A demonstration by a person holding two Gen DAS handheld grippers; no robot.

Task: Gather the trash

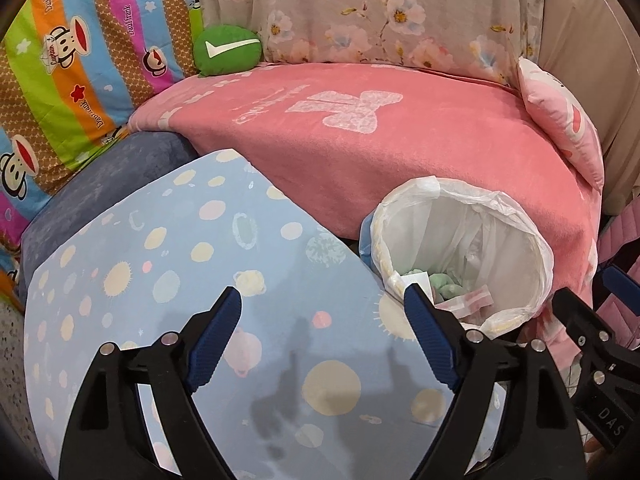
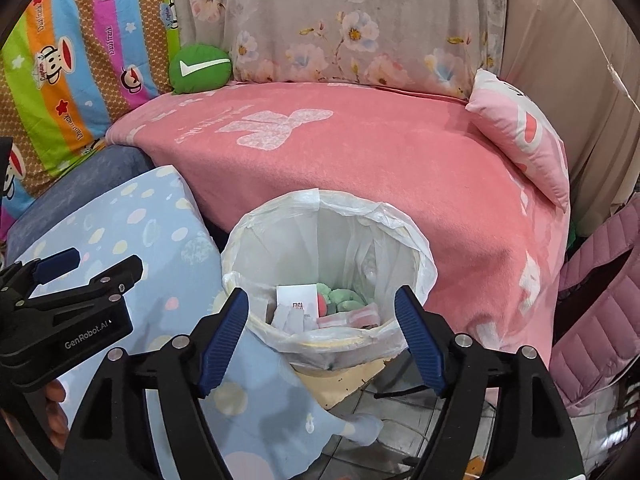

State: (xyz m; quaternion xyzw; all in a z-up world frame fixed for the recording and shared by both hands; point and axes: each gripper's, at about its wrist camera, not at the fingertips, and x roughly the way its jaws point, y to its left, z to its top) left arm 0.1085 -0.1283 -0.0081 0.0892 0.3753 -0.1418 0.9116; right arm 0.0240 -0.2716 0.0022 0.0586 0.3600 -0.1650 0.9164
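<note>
A trash bin lined with a white plastic bag (image 2: 416, 248) stands between a blue spotted cloth and a pink blanket; it also shows in the left wrist view (image 1: 536, 248). Inside lie a white card (image 2: 296, 298), green crumpled pieces (image 2: 344, 298) and pink-white wrappers (image 2: 352, 318). My right gripper (image 2: 322, 322) is open and empty, just above the bin's near rim. My left gripper (image 1: 324, 328) is open and empty over the blue cloth, left of the bin. The left gripper also shows in the right wrist view (image 2: 88, 264).
A blue spotted cloth (image 1: 180, 260) covers a surface at left. A pink blanket (image 1: 400, 152) covers the sofa behind, with a green round cushion (image 1: 226, 50), a pink pillow (image 1: 560, 128) and a striped cartoon blanket (image 1: 72, 60). A pink quilted item (image 2: 592, 312) and tiled floor (image 2: 400, 420) lie right.
</note>
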